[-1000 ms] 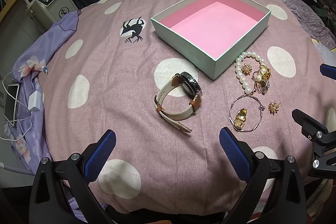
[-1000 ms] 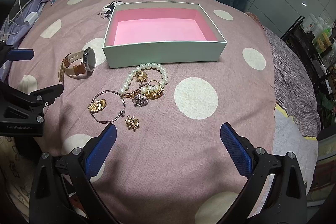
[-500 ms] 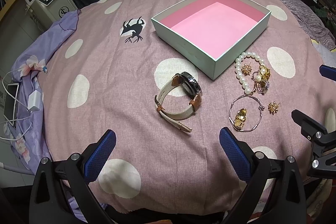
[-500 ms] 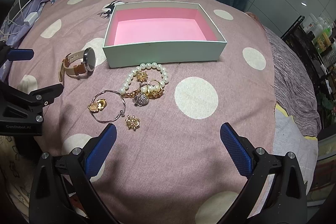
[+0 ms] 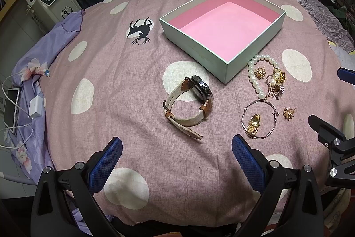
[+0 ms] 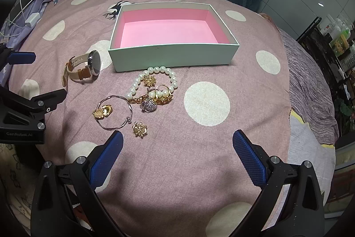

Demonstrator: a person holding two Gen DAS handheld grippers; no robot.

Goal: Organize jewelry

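Left wrist view looks down along the left gripper (image 5: pixel 176 157), which hovers level above the near edge of a pink tablecloth (image 5: pixel 124 72) with pale dots, both blue-padded fingers (image 5: pixel 106 164) pointing toward the far side and well short of any jewelry. Right wrist view shows the right gripper (image 6: pixel 177 152) in a matching pose, held just above the cloth near its front edge, its left fingertip (image 6: pixel 107 156) near a small gold flower earring (image 6: pixel 139 129) without touching it. Each gripper appears only partly in the other's view: the right one is cut off at the right edge of the left view, the left one at the left edge of the right view. The arms and hands behind the grippers are out of sight. The tangled cluster of gold and silver charms (image 6: pixel 155 99) lies against a pearl bracelet (image 6: pixel 153 81), and the separate pieces in it are hard to make out. Both sets of jaws stand wide apart and hold nothing. A watch (image 5: pixel 188 103) with a cream strap lies on its side just ahead of the left gripper, between its fingers in line of sight. To its right sit a thin wire bangle (image 5: pixel 259 119) with a gold charm (image 5: pixel 253 123) lying inside its loop. A pale box (image 6: pixel 173 57) with a pink lining stands open beyond the jewelry, with nothing in it, the pearl bracelet just beside its near wall
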